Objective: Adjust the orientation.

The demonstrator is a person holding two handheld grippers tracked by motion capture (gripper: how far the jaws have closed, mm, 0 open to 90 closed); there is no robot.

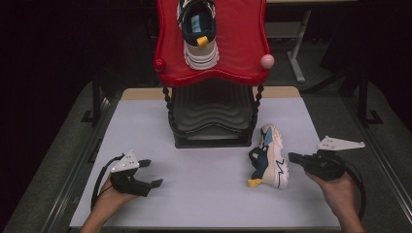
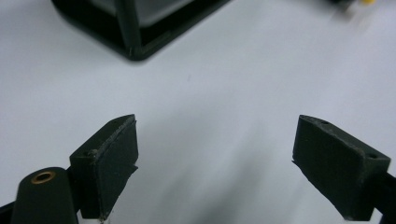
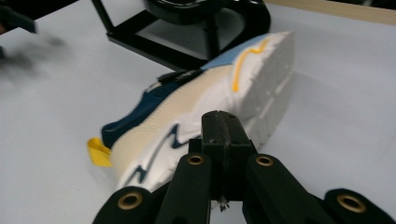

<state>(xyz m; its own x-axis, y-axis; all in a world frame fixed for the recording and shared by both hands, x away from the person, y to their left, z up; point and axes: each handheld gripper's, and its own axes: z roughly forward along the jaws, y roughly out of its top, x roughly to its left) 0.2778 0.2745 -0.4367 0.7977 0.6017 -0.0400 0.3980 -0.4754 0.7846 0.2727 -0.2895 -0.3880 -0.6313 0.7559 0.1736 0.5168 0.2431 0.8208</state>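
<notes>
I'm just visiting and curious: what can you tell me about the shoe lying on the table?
The sneaker on the table lies tipped on its side, right of the black rack base, toe pointing away from the person. It has a chunky white sole, cream and navy panels, a light blue patch, a yellow stripe and a yellow heel tab. Nothing grips it; the right hand-held gripper, jaws shut, sits just beside its sole.

My left hand [image 1: 108, 198] comes in near the desk's front left corner, holding the left gripper [image 1: 151, 173] low over the desk, its jaws spread wide with nothing between them. My right hand [image 1: 337, 190] enters near the front right corner; the right gripper [image 1: 293, 157] points toward the left edge, its jaws pressed together.
</notes>
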